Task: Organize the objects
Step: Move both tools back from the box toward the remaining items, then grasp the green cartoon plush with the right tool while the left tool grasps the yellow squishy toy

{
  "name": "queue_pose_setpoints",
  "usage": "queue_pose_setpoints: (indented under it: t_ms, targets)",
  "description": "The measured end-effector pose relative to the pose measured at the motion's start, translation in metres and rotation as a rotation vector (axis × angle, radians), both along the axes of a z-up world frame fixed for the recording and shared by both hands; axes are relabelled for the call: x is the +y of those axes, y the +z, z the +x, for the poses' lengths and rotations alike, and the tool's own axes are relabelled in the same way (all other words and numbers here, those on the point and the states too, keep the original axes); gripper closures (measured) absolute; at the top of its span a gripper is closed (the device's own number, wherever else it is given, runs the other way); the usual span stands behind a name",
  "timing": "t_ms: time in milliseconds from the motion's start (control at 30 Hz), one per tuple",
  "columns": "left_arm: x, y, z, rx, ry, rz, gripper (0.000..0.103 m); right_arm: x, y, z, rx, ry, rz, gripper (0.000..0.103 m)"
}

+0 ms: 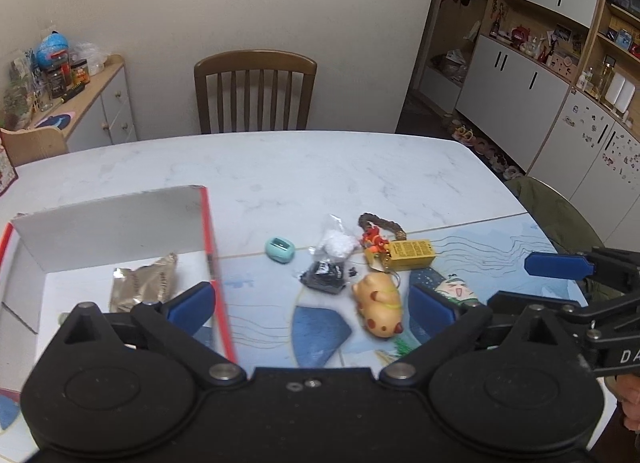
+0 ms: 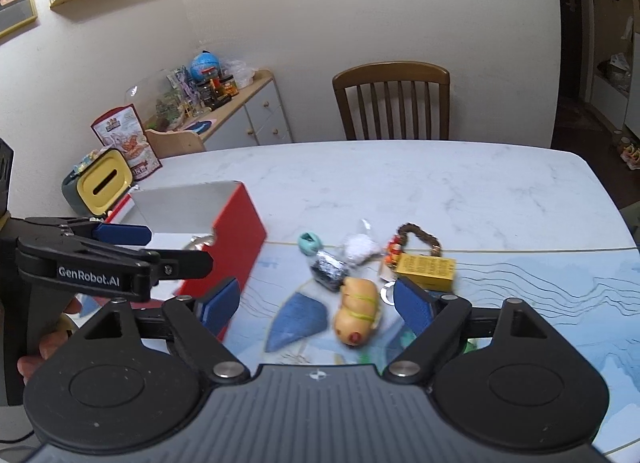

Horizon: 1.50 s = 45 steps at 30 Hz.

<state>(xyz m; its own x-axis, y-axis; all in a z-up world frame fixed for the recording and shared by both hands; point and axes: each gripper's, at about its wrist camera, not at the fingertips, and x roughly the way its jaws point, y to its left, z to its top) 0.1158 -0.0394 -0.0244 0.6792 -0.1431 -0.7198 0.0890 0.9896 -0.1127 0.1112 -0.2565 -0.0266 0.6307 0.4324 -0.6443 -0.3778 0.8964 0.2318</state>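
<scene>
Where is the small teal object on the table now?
In the left wrist view the small teal object lies on the table, between the red-edged box on its left and the clear bag of white and black pieces on its right.

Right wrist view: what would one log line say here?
left gripper: open | right gripper: open, over pig toy | box: holds foil packet

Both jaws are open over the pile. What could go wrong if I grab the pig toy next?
The pig toy lies against a key ring and close to the yellow box, so the right gripper may snag or drag them. The black packet sits close behind it and could get pushed away from the red box.
</scene>
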Motion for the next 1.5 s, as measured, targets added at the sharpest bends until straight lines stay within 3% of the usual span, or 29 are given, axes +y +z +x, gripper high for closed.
queue_pose_setpoints:
  t_ms: [300,733,1500]
  targets:
    - [-0.028,-0.025,0.02,0.026,0.008,0.002,0.001,-0.038,-0.026,0.012,0.012,0.01,-0.077,0.016]
    - [-0.065,-0.069,0.061,0.121,0.05,-0.024,0.001,-0.073,-0.078,0.046,0.109,0.008,-0.129,0.016]
    - [-0.097,-0.125,0.1,0.205,0.053,0.049,0.001,-0.054,-0.136,0.086,0.176,0.113,-0.161,0.016]
